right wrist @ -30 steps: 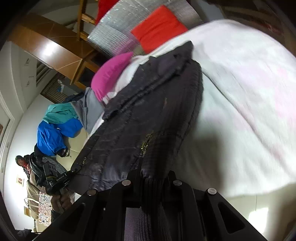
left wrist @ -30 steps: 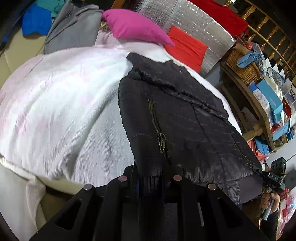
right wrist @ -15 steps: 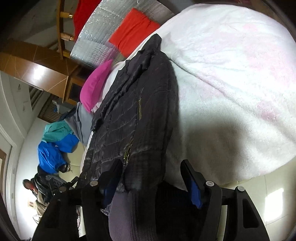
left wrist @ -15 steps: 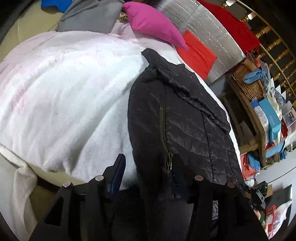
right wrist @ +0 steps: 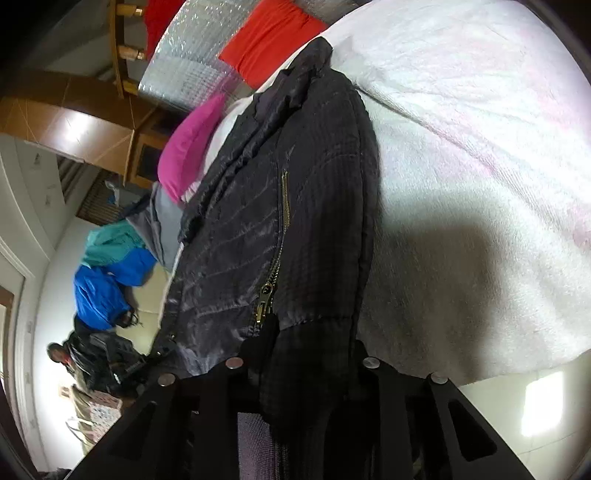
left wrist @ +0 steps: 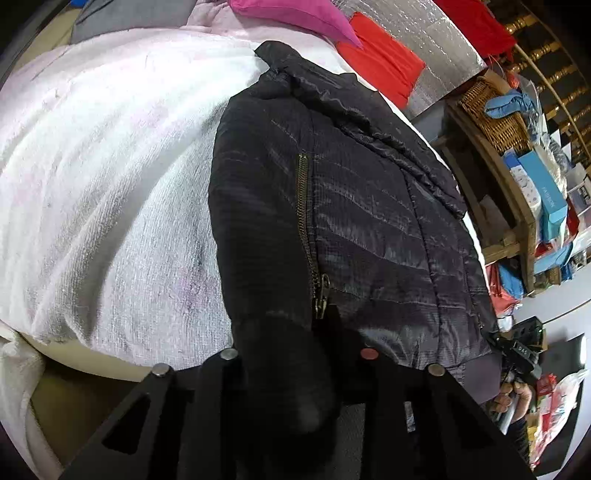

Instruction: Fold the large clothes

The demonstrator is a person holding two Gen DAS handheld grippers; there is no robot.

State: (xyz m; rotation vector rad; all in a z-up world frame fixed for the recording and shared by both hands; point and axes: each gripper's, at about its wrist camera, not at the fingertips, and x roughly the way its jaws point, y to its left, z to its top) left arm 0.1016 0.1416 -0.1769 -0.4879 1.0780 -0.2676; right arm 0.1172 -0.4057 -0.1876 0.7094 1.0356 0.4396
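A black quilted jacket with a brass zipper lies lengthwise on the white blanket of a bed, collar at the far end. My left gripper is at its near hem beside the zipper pull. Its jaws are closing, with a dark fold of hem bunched between them. In the right wrist view the same jacket runs away from my right gripper. Those jaws are closing too, with the ribbed hem pinched between them. Fabric hides most of the fingertips in both views.
A pink pillow and a red cushion lie past the collar. A wooden shelf with a wicker basket and boxes stands on the right. Blue and teal garments and a grey one lie beyond the bed. The white blanket spreads wide beside the jacket.
Both grippers' jaws spread apart half a second ago and have since narrowed on the hem again. Both grippers have sunk toward the bed, so the jacket fills more of each view.
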